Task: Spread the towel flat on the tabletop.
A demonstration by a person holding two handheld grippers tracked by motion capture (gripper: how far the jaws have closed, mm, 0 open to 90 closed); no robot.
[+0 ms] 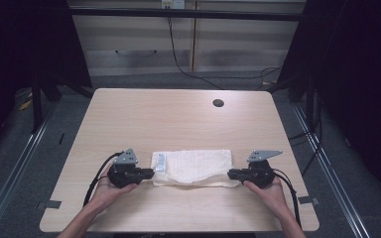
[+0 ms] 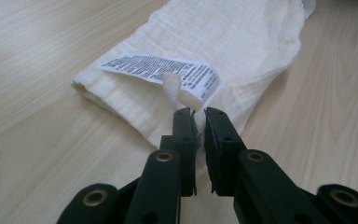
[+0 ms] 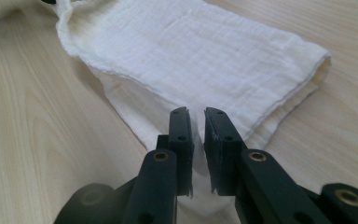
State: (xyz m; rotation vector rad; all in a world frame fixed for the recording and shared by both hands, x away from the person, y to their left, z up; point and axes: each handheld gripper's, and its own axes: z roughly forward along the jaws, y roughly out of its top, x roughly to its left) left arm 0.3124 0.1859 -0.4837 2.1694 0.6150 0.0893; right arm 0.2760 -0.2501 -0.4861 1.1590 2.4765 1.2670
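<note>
Two grippers, one folded cloth. From the high view: lies flat near the front edge of a pale wooden table (image 1: pixel 178 114), the cream cloth (image 1: pixel 193 168), folded into a long rectangle, printed care label (image 1: pixel 160 162) at its left end. Meets the cloth's left short edge, the left gripper (image 1: pixel 151 173); meets the right short edge, the right gripper (image 1: pixel 229 174). Behind each, a hand (image 1: pixel 110 186) and a hand (image 1: pixel 268 187), entering from the bottom.

From the left gripper view: closes to a narrow slit over the near end of the cloth (image 2: pixel 223 42), the left gripper (image 2: pixel 199 116), with a sliver of white fabric pinched between the jaws. Just beyond the tips, a small woven loop (image 2: pixel 172 88) and the label (image 2: pixel 168 70) lying on top.

From the right gripper view: clamps down likewise, the right gripper (image 3: pixel 196 114), thin lower layer of the cloth (image 3: pixel 205 51) caught between the jaws, upper fold resting loose beyond.

Judged by the crinkled gauze weave: light, soft, wholly limp, not fragile and not slippery. Likely to sag in the middle and shed its fold once lifted. Best taken at the hemmed edges or corners, through every layer meant to travel, with both ends raised together.
</note>
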